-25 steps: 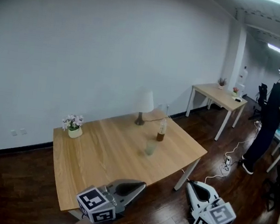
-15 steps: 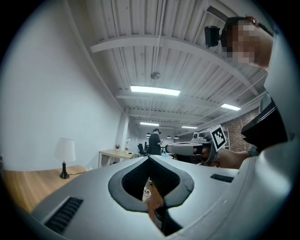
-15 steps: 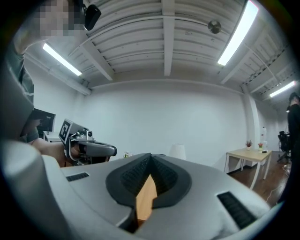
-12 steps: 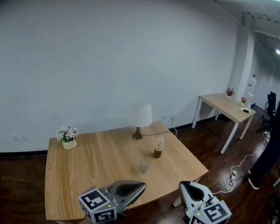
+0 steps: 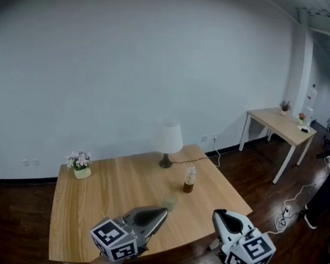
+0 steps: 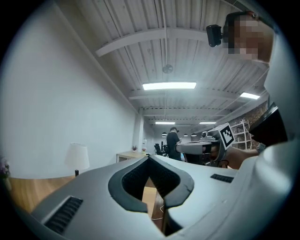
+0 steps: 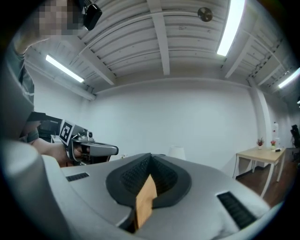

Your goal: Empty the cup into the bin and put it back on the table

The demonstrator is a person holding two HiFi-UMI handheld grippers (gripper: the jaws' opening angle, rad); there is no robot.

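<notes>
i see a white lamp (image 5: 168,141) near a bottle (image 5: 189,179). a flower pot (image 5: 81,165) sits well apart, leftward.

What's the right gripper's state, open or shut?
Shut and empty. In the right gripper view, the right gripper has its jaw tips meeting, and nothing is held between them.

On the table (image 5: 99,207): flowerpot (image 5: 80,164) at back left, lamp (image 5: 168,141) at back right, bottle (image 5: 189,180) before it, cup (image 5: 170,202) nearest.

On the light wooden table (image 5: 100,201) are set a white-shaded lamp (image 5: 168,142), a brown-filled clear bottle (image 5: 189,179), a translucent green cup (image 5: 170,202) and white-potted pink flowers (image 5: 80,164).
</notes>
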